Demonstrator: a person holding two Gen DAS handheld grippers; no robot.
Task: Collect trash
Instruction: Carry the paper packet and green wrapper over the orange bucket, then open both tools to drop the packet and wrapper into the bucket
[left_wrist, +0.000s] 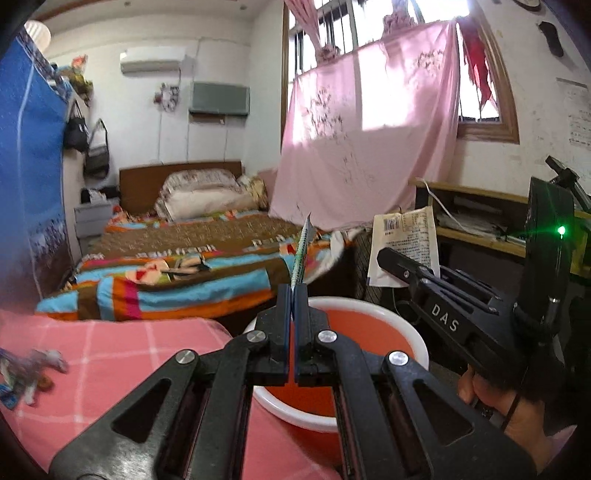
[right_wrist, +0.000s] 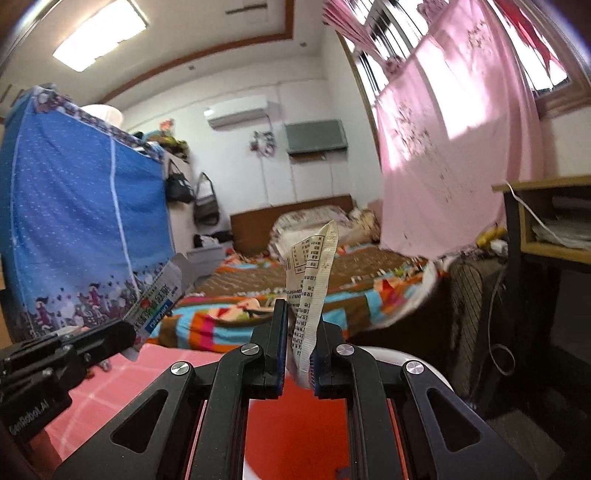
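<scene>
A bed (left_wrist: 192, 251) with striped bedding lies beneath a pink curtain (left_wrist: 369, 129); a blue wardrobe (right_wrist: 74, 229) stands beside hanging bags (left_wrist: 88, 144).

Daylight floods through the window (left_wrist: 388, 74), blowing out the pink curtain (right_wrist: 443, 147). A ceiling lamp (right_wrist: 99, 37) glares. Fisheye bending darkens the corners; the left edges are blurred.

Bin (left_wrist: 417, 341): we see red inside, with a white rim.
Table cloth (left_wrist: 110, 354): pink with a white check.
Left wrapper (left_wrist: 302, 251): green and white, printed.
Right wrapper (right_wrist: 312, 291): cream with black print.
Grippers (left_wrist: 294, 295): we see black, with blue pads.
Wardrobe cover (right_wrist: 74, 221): blue with white flecks.
Curtain (left_wrist: 369, 129): pink.
Bed cover (left_wrist: 177, 266): brown, blue and orange stripes.
</scene>
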